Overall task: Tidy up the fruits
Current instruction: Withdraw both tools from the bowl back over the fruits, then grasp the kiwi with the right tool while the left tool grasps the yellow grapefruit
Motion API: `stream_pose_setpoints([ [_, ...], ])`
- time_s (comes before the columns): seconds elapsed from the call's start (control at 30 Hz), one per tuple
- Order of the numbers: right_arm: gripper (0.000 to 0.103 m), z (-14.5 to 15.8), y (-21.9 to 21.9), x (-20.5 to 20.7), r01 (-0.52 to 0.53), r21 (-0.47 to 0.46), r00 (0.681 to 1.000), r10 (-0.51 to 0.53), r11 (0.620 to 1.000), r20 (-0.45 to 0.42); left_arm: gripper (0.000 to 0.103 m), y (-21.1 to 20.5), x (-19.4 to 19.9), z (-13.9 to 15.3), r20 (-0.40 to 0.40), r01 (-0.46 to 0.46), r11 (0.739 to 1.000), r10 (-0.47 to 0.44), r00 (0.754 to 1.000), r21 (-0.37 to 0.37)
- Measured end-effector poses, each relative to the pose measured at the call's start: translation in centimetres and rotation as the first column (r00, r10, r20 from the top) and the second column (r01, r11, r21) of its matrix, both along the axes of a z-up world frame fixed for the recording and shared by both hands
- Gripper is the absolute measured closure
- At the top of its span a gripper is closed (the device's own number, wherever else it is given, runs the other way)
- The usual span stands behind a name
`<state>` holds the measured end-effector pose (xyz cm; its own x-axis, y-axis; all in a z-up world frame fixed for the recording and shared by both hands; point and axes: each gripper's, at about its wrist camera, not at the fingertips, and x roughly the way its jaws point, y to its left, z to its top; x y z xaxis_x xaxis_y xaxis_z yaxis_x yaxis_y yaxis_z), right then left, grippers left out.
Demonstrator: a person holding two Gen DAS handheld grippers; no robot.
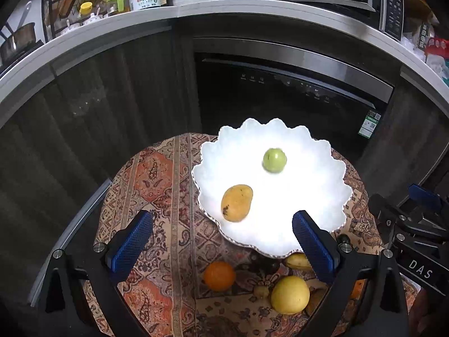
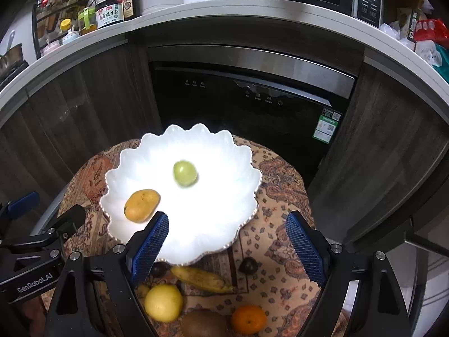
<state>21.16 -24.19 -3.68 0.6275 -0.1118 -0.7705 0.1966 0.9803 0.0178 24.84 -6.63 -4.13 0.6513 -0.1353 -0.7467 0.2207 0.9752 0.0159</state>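
Observation:
A white scalloped plate [image 1: 308, 196] [image 2: 224, 219] sits on the patterned tablecloth and holds a yellow mango [image 1: 236, 202] [image 2: 141, 205] and a small green fruit [image 1: 274, 160] [image 2: 184, 173]. On the cloth nearer to me lie an orange [image 1: 219, 276] [image 2: 248, 319], a yellow round fruit [image 1: 290, 295] [image 2: 163, 302], a banana [image 2: 202, 278], two dark plums [image 2: 248, 265], and a kiwi [image 2: 203, 324]. My left gripper [image 1: 223, 248] hovers open above the plate's near edge, nothing between its blue pads. My right gripper [image 2: 227, 248] also stands open and empty, beside the left.
The small round table [image 1: 157, 185] stands in front of a dark built-in dishwasher [image 2: 252, 104]. Behind it runs a counter [image 2: 196, 11] with sauce bottles, a rack, a white appliance and a microwave. The table's edges drop off on every side.

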Motion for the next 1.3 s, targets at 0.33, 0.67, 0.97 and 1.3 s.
stream_pose_setpoints([
  [0.33,0.017,-0.8,-0.4,-2.7,0.01,0.005,1.0,-0.01,1.0,-0.029,0.002,-0.8,-2.6,-1.0,-0.006,0.016,1.0,-0.016,1.0,0.008],
  [0.67,0.017,-2.1,0.1,-4.9,-0.004,0.013,0.998,0.004,1.0,-0.06,0.002,-0.2,-5.2,-2.0,0.003,0.017,0.999,-0.017,1.0,0.037],
  [0.97,0.017,-4.6,2.1,-6.6,-0.042,0.029,0.992,0.045,0.999,-0.118,0.002,1.7,-7.0,-3.8,-0.014,0.0,0.999,0.0,1.0,0.055],
  [1.3,0.017,-7.0,3.4,-7.5,-0.061,0.04,0.983,0.067,0.997,-0.171,0.002,2.9,-8.1,-5.9,-0.046,-0.006,0.998,0.008,0.999,0.058],
])
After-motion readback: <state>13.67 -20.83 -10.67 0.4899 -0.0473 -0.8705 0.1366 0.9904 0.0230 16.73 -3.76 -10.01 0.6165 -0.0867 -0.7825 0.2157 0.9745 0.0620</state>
